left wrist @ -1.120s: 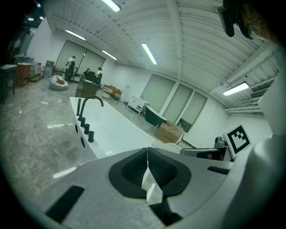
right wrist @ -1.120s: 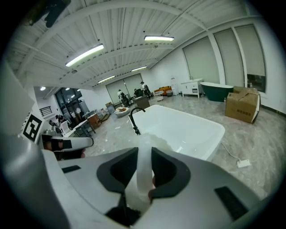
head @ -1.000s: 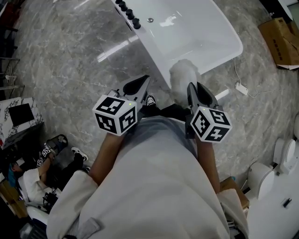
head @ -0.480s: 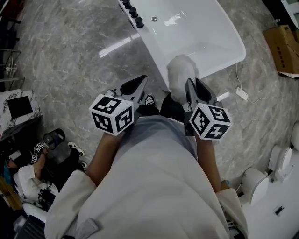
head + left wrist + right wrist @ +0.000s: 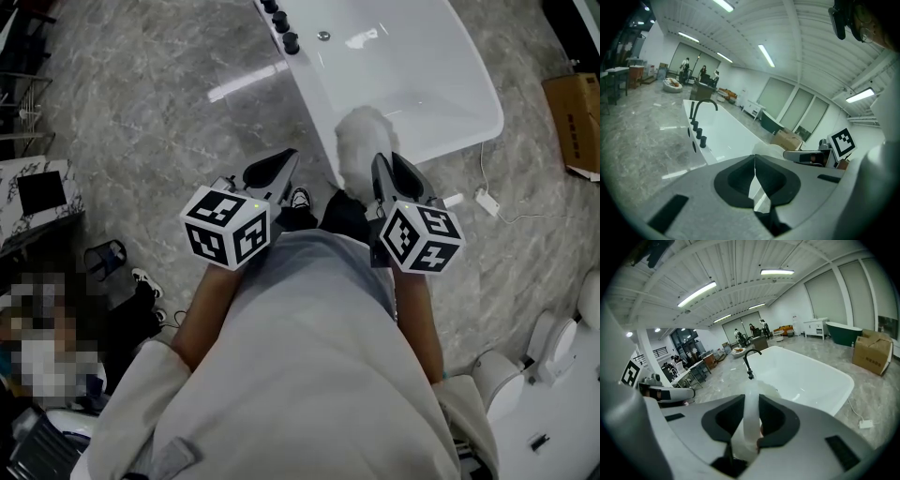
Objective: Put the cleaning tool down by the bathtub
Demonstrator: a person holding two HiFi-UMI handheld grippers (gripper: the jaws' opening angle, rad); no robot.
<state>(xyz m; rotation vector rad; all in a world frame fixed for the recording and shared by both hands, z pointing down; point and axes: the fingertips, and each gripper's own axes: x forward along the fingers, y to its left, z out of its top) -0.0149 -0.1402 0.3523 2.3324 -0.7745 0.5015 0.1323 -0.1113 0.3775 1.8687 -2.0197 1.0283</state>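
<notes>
— How is the left gripper (image 5: 754,158) held?
— Closed, with nothing gripped.
— And the tool (image 5: 364,141)?
— Its handle is clamped in the right gripper (image 5: 750,400), long axis pointed ahead, head seen against the bathtub (image 5: 422,84) rim.

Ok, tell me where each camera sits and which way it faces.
Head view: on the person's head, facing steeply down; bathtub, grey-clad torso, forearms, left tool, right tool clamping the duster.
Left gripper view: on the left tool, looking past its shut jaws along the bathtub; right tool at right.
Right gripper view: on the right tool, along the duster's handle toward the bathtub; left tool at left.
Shared: every view shows the bathtub.
</notes>
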